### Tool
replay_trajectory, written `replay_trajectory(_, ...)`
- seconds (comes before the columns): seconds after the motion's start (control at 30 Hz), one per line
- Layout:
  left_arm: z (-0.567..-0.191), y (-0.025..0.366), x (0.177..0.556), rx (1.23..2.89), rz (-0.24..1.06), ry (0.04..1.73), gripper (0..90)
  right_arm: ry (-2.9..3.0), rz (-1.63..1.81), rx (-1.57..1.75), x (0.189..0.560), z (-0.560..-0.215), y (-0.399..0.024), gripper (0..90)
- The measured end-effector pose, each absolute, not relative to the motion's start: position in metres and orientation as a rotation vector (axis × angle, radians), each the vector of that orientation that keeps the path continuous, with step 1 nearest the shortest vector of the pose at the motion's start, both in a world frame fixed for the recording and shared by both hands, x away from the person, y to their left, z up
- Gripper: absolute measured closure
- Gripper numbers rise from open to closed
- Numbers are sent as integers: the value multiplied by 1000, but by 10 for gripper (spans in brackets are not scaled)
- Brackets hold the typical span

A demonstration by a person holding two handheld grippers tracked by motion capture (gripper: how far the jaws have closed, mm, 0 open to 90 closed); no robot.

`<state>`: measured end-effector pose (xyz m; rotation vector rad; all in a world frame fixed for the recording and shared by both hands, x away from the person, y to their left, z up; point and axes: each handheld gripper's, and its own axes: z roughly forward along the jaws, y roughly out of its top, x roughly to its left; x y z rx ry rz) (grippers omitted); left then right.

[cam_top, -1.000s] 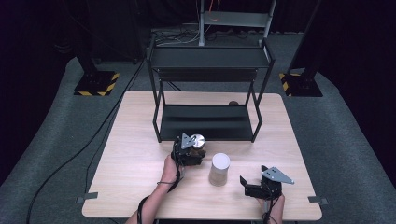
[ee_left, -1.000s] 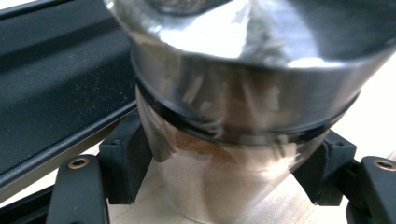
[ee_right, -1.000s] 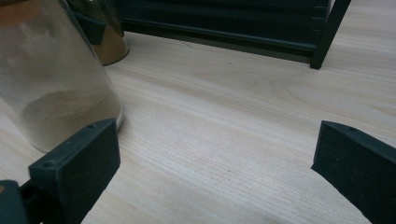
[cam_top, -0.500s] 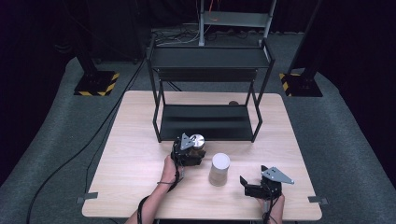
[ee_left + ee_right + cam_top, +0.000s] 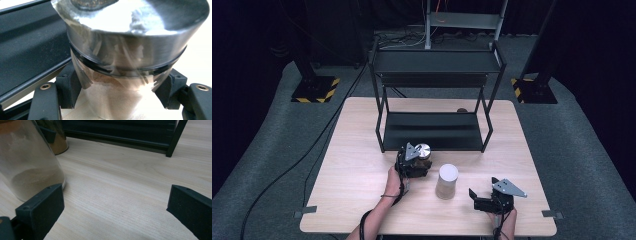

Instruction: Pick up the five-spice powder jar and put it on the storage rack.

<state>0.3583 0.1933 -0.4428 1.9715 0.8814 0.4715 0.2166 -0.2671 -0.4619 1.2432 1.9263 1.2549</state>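
Resting low near the table's [image 5: 362,210] front edge, the right gripper [image 5: 484,199] is seen with its jaws spread wide apart and nothing between them; bare wood lies ahead of it. Just beside its left jaw, a clear jar [image 5: 446,181] with a white lid and pale powder inside is stood upright, untouched. Further on, the left gripper [image 5: 414,161] is clamped on a second jar [image 5: 125,65], its jaws pressed to the glass body beneath a shiny metal lid; brown powder is seen inside. No label or writing can be read on either jar. Beyond, a black two-tier shelf rack [image 5: 437,130] is placed, its lower shelf just behind the gripped jar.
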Motion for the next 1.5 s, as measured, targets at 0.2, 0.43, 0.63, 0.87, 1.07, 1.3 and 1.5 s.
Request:
replay_trajectory(0.2,-440,196,357,1964,482,880,305,1929,1254,1243,217,-462,-267,0)
replay_trajectory(0.43,-434,198,356,1959,497,884,305,1930,1255,1243,217,-462,-267,0)
replay_trajectory(0.63,-431,199,356,1960,506,887,305,1933,1253,1241,217,-461,-267,0)
replay_trajectory(0.87,-429,199,357,1962,513,890,305,1933,1255,1240,217,-462,-267,0)
replay_trajectory(1.07,-428,200,359,1964,515,890,305,1933,1253,1241,217,-461,-267,0)
replay_trajectory(1.3,-427,201,360,1961,520,897,305,1937,1251,1242,218,-461,-267,0)
replay_trajectory(1.5,-425,202,361,1964,524,898,305,1938,1248,1242,218,-461,-267,0)
